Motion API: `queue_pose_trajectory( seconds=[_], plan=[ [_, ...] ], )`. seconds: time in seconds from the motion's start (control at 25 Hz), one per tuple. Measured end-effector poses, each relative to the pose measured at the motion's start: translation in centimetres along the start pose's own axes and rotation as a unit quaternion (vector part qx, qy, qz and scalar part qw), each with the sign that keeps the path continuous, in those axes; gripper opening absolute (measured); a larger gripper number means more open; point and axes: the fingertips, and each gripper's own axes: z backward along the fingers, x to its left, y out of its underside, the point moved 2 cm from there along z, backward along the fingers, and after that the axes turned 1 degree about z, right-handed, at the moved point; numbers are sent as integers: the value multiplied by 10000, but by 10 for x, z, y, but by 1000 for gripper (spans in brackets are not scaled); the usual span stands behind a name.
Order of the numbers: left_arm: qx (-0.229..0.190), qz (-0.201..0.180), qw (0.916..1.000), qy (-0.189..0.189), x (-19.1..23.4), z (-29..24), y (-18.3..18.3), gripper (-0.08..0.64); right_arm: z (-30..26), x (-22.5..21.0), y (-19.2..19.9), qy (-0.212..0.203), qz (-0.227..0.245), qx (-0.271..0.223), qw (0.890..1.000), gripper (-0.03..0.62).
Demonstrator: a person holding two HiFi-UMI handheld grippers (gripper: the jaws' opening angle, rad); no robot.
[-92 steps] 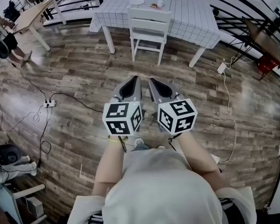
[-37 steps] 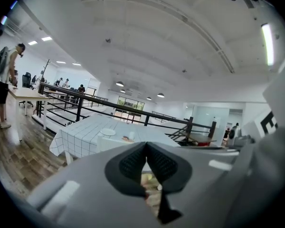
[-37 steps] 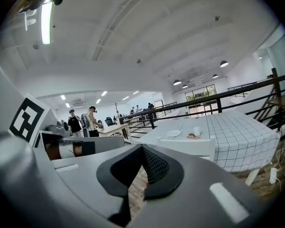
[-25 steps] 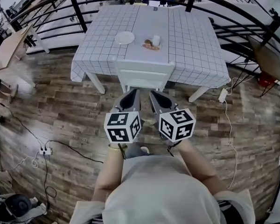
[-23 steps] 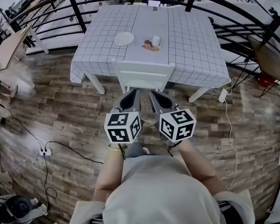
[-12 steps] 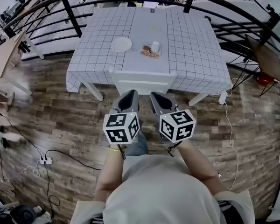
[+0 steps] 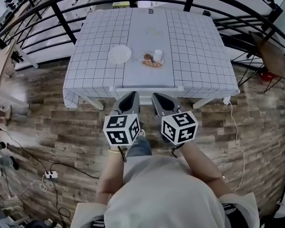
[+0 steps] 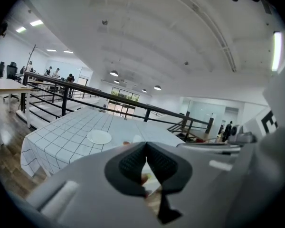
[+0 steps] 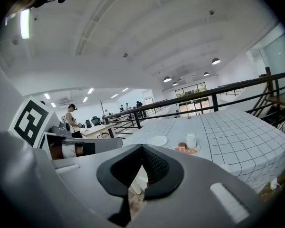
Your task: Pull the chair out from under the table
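Left gripper [image 7: 131,96] and right gripper [image 7: 156,97], both clenched empty, hover at 6 o'clock of the white chair [image 7: 145,88] under the counter [image 7: 97,56].

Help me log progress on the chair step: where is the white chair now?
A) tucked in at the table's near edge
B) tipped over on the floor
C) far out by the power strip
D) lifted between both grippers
A: the chair shows only its top rail at the near edge of the table, just ahead of the left gripper and right gripper, both shut and empty.
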Motion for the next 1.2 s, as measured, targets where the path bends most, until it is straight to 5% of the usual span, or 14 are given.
queue_pose_trajectory(
  seconds=[0.4, 0.64, 0.8, 0.96, 1.2],
  plan=[
    [386, -114, 9988, 276, 29, -52, -8, 9, -50, -27, -10, 223, 36, 257, 9994, -2],
    [905, -960, 9904, 425, 43, -72, 2, 11, -72, -35, -4, 136, 356, 647, 9972, -2],
    [1335, -1410, 9776, 807, 48, -80, 13, 12, -80, -42, 6, -34, 673, 1085, 9918, 6],
    [1668, -1905, 9607, 1141, 49, -87, 21, 60, -88, -50, 13, -222, 885, 1475, 9848, 79],
    [2183, -2807, 9193, 1689, 45, -95, 34, 123, -100, -53, 26, -581, 1455, 2106, 9649, 134]
  ],
)
